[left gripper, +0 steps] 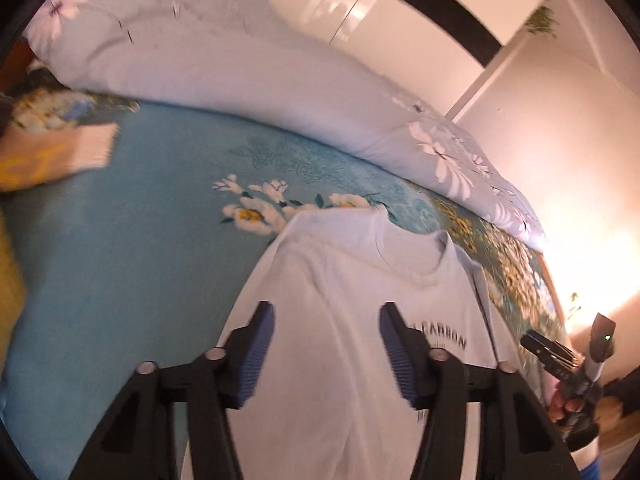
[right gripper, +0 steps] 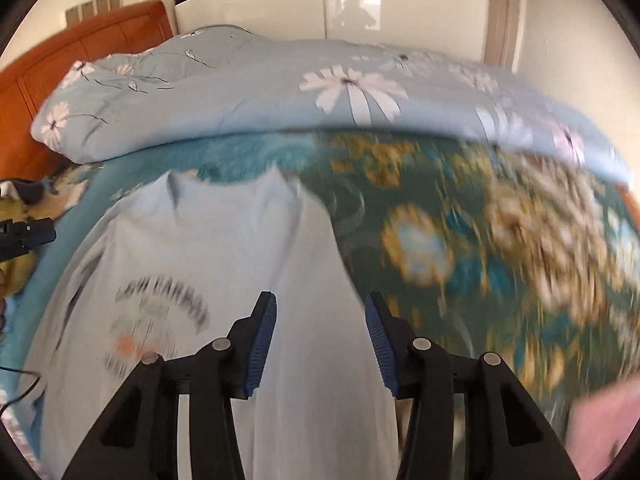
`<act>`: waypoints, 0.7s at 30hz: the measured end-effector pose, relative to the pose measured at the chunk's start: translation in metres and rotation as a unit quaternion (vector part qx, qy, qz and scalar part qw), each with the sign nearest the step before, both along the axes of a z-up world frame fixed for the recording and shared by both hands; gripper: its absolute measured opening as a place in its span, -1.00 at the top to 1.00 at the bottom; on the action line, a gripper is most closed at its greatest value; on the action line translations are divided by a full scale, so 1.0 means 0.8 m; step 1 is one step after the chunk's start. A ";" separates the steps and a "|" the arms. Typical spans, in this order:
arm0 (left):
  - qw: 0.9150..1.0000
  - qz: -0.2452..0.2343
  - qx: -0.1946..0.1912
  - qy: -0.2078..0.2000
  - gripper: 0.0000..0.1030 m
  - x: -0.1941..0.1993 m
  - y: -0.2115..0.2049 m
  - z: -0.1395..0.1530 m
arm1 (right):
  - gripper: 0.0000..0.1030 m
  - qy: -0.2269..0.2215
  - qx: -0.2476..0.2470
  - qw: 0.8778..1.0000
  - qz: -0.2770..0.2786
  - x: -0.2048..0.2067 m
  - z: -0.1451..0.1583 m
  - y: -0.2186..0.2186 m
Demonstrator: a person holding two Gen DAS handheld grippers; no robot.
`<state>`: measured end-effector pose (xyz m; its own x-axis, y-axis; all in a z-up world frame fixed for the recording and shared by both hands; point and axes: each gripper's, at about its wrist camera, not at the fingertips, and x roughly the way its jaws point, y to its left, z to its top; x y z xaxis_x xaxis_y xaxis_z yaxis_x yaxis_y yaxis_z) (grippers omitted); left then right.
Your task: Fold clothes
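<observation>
Both my left gripper [left gripper: 326,316] and right gripper [right gripper: 320,306] stand with jaws parted, holding nothing, above the white printed T-shirt [left gripper: 360,280] on the teal floral bedsheet [left gripper: 120,260]; a pale blue flowered quilt [right gripper: 260,100] is heaped behind.

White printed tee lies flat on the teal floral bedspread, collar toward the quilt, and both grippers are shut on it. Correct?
Not quite. Both grippers are open: the left gripper and right gripper hang over the white tee with their jaws apart, gripping nothing, as each wrist view shows. The tee does lie flat on the teal floral bedspread, collar toward the quilt.
</observation>
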<state>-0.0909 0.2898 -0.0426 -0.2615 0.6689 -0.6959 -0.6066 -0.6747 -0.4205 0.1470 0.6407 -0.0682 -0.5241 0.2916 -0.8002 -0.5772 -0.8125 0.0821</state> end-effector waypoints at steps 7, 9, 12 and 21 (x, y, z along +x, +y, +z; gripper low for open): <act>0.996 0.028 -0.039 0.074 -0.36 0.155 -0.053 -0.013 | 0.07 0.017 -0.057 0.998 -0.009 0.146 -0.022 -0.106; 0.997 0.022 -0.041 0.060 -0.36 0.180 -0.061 -0.018 | 0.07 0.016 -0.058 0.998 0.002 0.163 -0.029 -0.137; 0.998 0.012 -0.047 0.048 -0.36 0.204 -0.070 -0.020 | 0.07 -0.018 -0.037 0.999 0.015 0.164 -0.049 -0.167; 0.996 0.032 -0.063 0.052 -0.38 0.223 -0.101 -0.006 | 0.92 -0.028 -0.008 0.999 -0.013 0.177 -0.051 -0.180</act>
<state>0.0878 0.2091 -0.0473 -0.3750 0.5572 -0.7409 -0.5967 -0.7567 -0.2671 0.2885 0.4965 -0.1088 -0.4711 0.2915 -0.8325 -0.6027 -0.7955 0.0625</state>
